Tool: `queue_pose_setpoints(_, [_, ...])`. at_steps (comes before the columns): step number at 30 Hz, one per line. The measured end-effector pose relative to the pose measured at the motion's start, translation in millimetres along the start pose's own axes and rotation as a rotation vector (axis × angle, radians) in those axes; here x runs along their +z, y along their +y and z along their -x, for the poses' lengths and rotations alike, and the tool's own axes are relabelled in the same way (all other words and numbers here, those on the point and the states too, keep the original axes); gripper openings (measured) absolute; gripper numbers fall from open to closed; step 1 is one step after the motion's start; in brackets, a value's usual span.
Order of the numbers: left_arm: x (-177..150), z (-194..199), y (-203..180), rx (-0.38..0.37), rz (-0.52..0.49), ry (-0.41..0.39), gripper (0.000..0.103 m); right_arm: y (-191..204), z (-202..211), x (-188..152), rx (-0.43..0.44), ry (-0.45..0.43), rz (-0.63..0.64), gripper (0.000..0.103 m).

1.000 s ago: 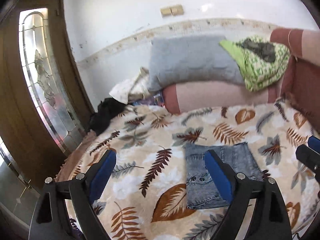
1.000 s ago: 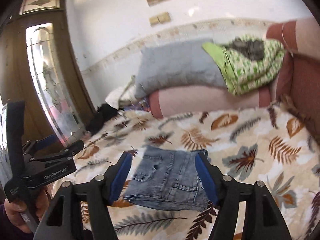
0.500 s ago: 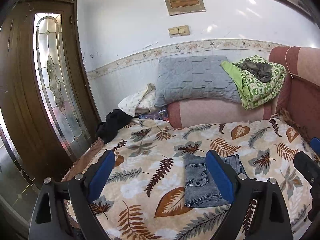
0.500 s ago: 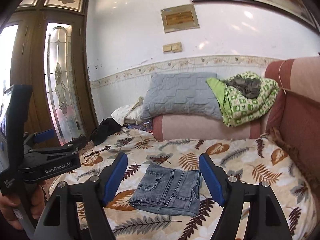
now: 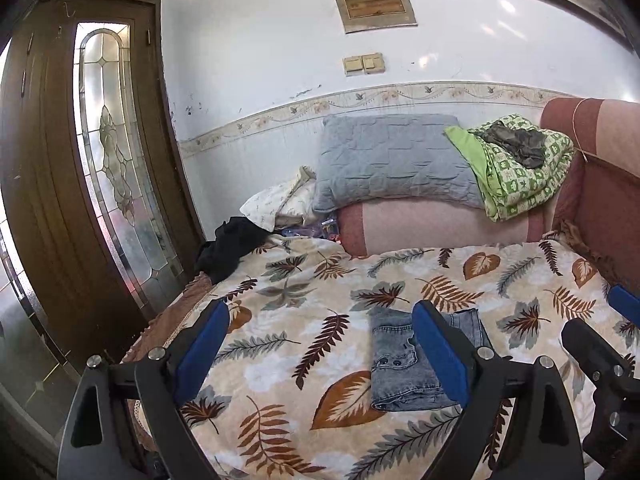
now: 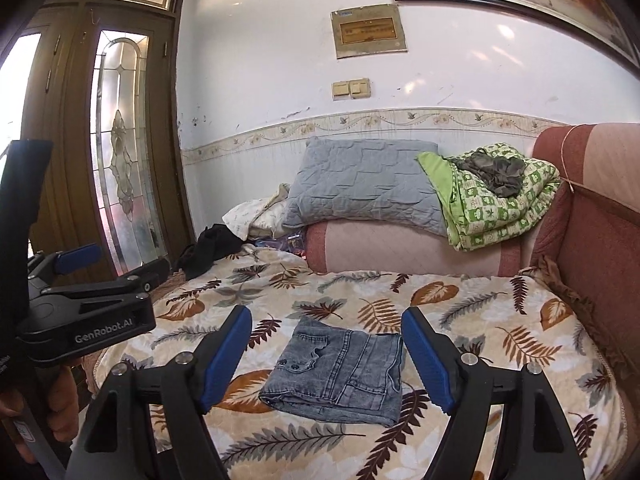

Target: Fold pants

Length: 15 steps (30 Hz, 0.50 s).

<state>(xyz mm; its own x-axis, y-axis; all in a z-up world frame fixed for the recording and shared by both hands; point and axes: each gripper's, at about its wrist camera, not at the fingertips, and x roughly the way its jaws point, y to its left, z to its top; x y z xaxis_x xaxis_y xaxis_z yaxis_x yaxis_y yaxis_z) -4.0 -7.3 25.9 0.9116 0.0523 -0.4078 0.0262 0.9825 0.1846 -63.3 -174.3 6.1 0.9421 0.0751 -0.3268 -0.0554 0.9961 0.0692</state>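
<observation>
Folded grey-blue denim pants (image 6: 340,372) lying flat on leaf-patterned blanket (image 6: 500,320), a compact rectangle, long axis running left-right; dead ahead of right gripper (image 6: 326,360), jaws opening, empty; left gripper (image 5: 320,356) spread wide, empty, offset leftward

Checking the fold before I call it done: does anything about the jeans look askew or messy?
Nothing stands out. The jeans lie flat in a compact folded stack on the leaf-print blanket, edges roughly lined up, with neither gripper touching them.

Both tongs (image 6: 326,356) pulled back, seemingly higher; right jaws opening.
</observation>
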Motion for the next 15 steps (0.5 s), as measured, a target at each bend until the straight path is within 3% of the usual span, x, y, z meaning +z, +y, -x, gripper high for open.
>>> queue_pose_setpoints(15, [-3.4, -6.0, -0.4, -0.02, 0.008, 0.025, 0.093, -1.2, -3.4, 0.2, -0.001, 0.011, -0.006, 0.08])
